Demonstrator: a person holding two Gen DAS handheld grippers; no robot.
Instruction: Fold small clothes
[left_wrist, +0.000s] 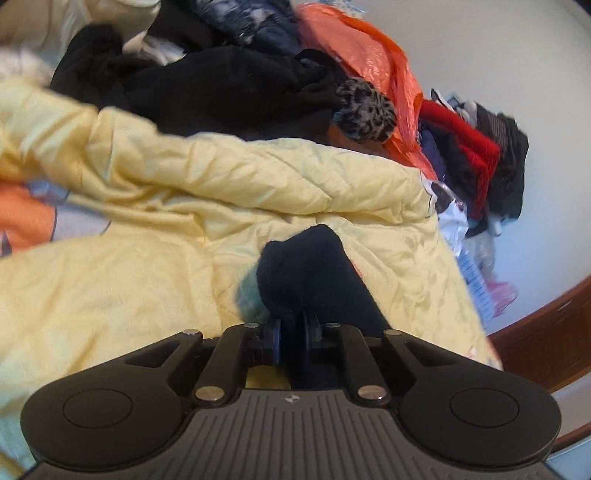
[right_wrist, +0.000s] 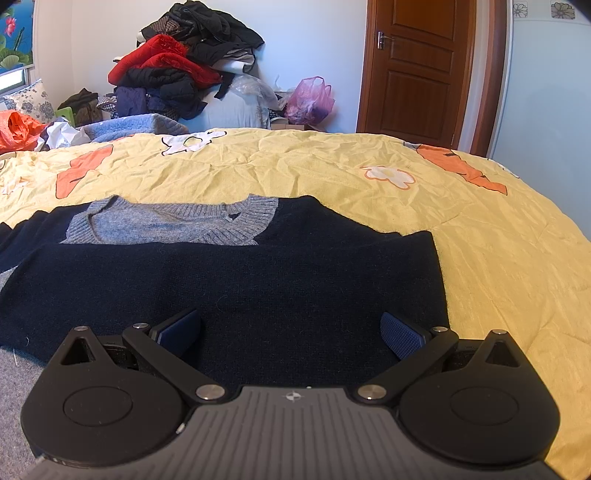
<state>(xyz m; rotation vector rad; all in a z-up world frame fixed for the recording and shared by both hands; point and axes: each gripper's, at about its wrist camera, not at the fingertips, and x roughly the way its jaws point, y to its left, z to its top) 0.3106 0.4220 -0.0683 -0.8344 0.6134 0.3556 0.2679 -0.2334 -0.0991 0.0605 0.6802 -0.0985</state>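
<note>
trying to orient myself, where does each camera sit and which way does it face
Left wrist: on the left gripper, angled down at the yellow quilt and clothes heap; fingers shut on a navy sleeve.
Right wrist: on the right gripper, facing across the bed toward the door; fingers open over the navy sweater.
Shared: quilt, sweater, orange bag.

Item count, both views:

- Grippers: two, left gripper (left_wrist: 291, 332) and right gripper (right_wrist: 290, 334).
- Navy sweater (right_wrist: 229, 284) with grey collar: one.
- Yellow quilt (right_wrist: 332, 166): one.
- Wooden door (right_wrist: 417, 62): one.
- Pink plastic bag (right_wrist: 310, 98): one.
- Orange plastic bag (right_wrist: 14, 129): one.
- Clothing heap (right_wrist: 177, 70) against the wall: one; garments within it cannot be counted.
</note>
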